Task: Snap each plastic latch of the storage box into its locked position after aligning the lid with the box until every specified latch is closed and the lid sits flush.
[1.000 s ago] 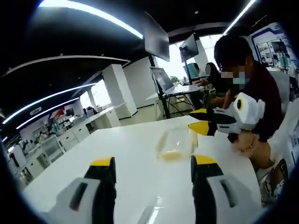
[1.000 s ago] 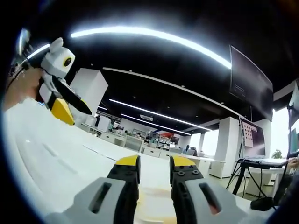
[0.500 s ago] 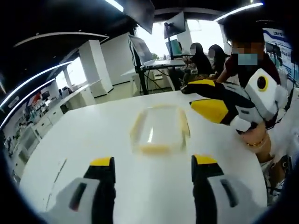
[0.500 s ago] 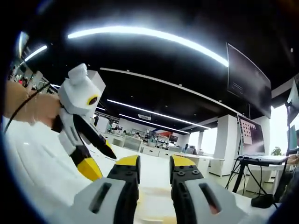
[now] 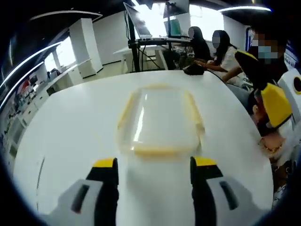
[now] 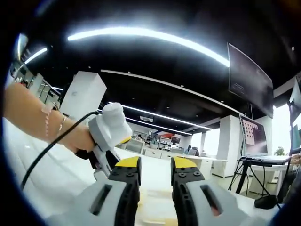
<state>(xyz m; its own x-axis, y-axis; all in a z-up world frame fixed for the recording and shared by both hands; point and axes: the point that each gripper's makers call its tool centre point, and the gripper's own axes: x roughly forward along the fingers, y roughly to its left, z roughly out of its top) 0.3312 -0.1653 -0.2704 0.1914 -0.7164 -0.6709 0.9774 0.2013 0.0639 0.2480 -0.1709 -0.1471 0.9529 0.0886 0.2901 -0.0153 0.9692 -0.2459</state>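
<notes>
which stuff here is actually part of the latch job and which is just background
Part of the job:
- storage box, clear with yellow latches, lid on, on the white table
- left gripper, jaws apart, short of the box
- right gripper, jaws nearly together, gap still showing

Just around:
- people seated at the far desk
- monitor on a stand
- ceiling light strip

One storage box [image 5: 160, 121], seemingly three people [image 5: 225, 47].

Clear glossy plastic being shown by the storage box lid [image 5: 162, 120], its rim latches [image 5: 160, 150] being seen as pale yellow matt plastic, the desk [image 5: 75, 136] being seen as smooth white with a soft sheen, jaws being tipped with yellow plastic.
</notes>
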